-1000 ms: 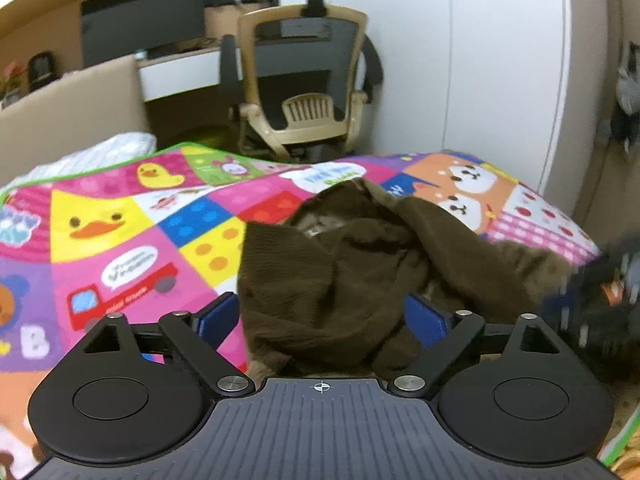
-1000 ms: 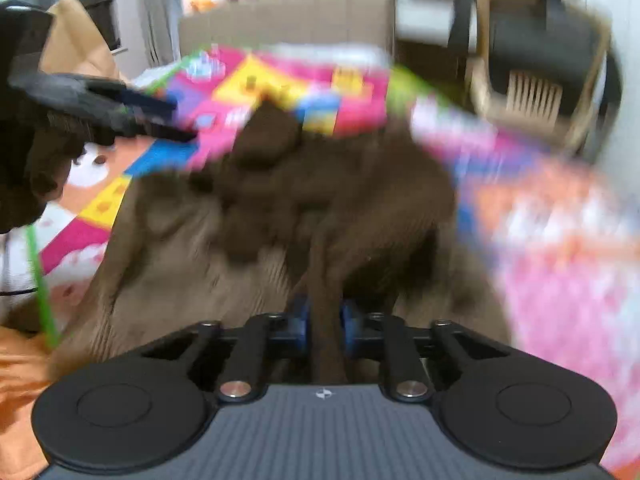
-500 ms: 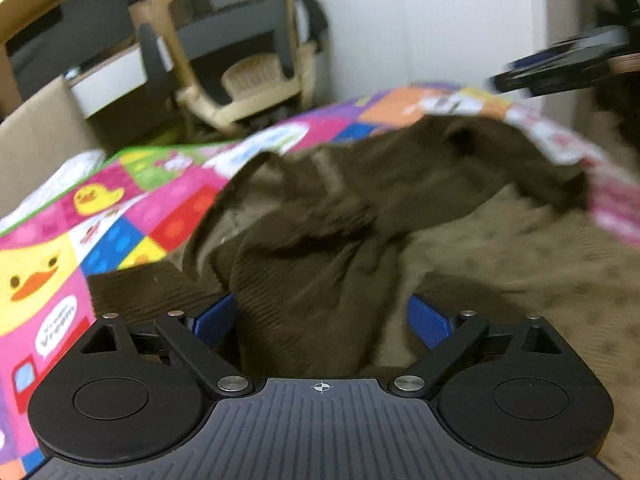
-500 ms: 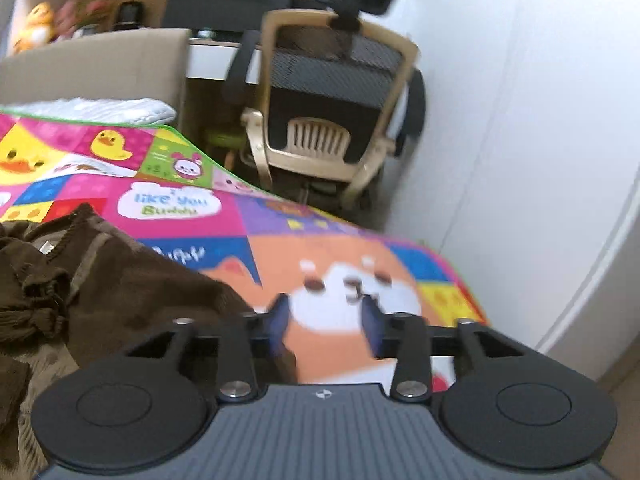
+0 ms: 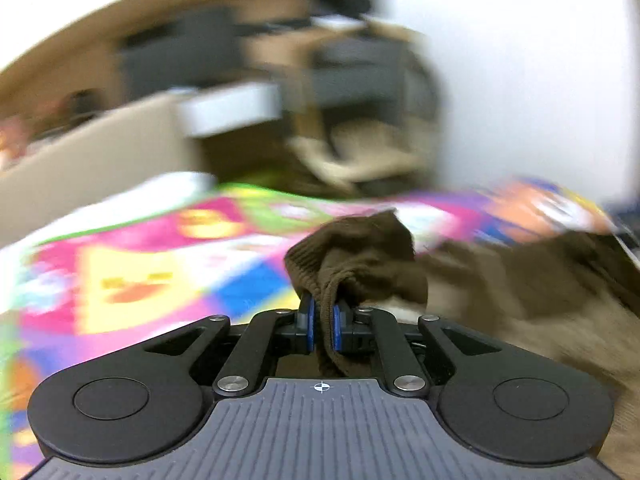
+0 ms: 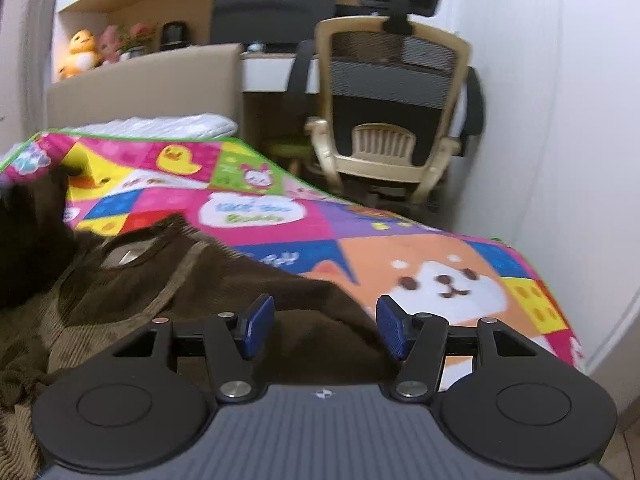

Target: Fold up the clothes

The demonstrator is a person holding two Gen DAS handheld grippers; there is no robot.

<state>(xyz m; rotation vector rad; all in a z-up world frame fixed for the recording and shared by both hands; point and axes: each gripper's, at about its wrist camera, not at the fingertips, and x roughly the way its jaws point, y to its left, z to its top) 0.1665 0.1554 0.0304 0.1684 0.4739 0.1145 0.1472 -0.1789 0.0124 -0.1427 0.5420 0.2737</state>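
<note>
A dark brown knit sweater (image 6: 168,284) lies crumpled on a colourful cartoon play mat (image 6: 420,272). In the left wrist view, my left gripper (image 5: 323,322) is shut on a bunched fold of the brown sweater (image 5: 360,260), and the rest of the cloth trails off to the right; that view is blurred by motion. In the right wrist view, my right gripper (image 6: 325,326) is open, its blue pads (image 6: 260,316) straddling the sweater's right edge with the fabric lying between and under them. The neck opening with its label sits to the upper left.
A beige office chair (image 6: 396,120) stands beyond the mat's far edge, beside a desk with a monitor (image 6: 272,12). A tan headboard (image 6: 144,92) and a white pillow (image 6: 160,126) lie at the back left. A white wall (image 6: 560,120) runs along the right.
My left gripper has closed on a fold of the sweater and is swinging with it. My right gripper, earlier shut on the cloth, has let go, opened wide and settled over the right edge.
</note>
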